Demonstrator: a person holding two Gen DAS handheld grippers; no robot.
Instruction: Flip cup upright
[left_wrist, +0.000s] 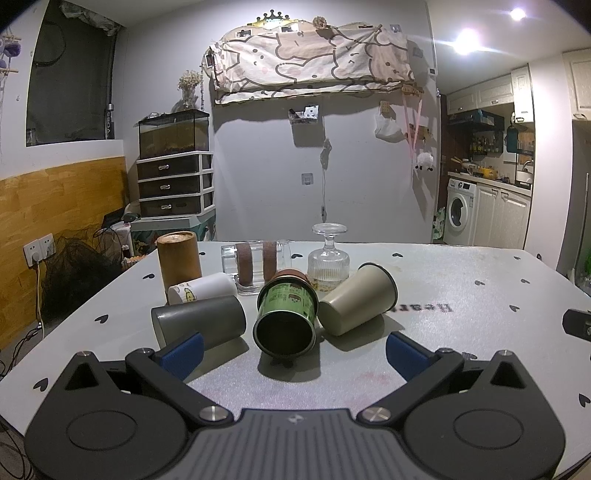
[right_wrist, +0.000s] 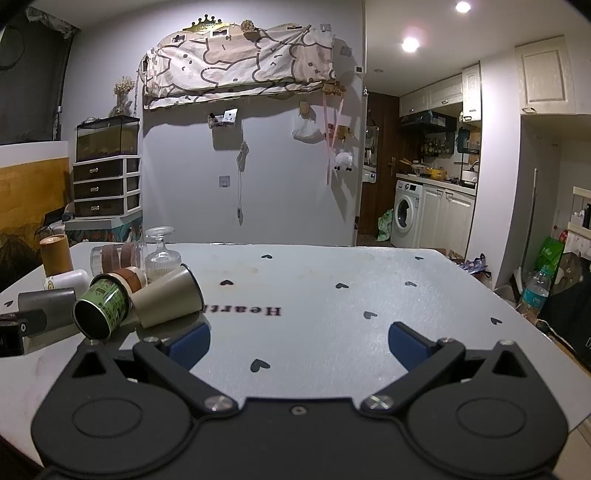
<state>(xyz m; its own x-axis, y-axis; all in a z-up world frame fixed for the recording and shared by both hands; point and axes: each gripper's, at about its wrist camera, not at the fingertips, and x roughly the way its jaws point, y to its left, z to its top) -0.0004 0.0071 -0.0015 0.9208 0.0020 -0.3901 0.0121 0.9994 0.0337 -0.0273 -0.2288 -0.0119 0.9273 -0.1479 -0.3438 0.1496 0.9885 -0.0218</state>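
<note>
Grey cup (left_wrist: 199, 320): lower left of centre in the left view, lying on its side, untouched by either pad.
Green cup (left_wrist: 286, 319): centre of the left view, on its side, mouth toward the camera, leaning on the cups behind.
Beige cup (left_wrist: 356, 299): right of centre, tipped over, rim tilted up to the right.
Left gripper (left_wrist: 293, 350): jaws wide apart, empty, low over the table (left_wrist: 461, 280), the green cup ahead between the pads.
Right gripper (right_wrist: 299, 341): jaws apart, empty, over bare table, well right of the cluster.
Progress: none visible; no cup gripped or righted.
Remaining: approach, grasp, rotate upright, set down.
</note>
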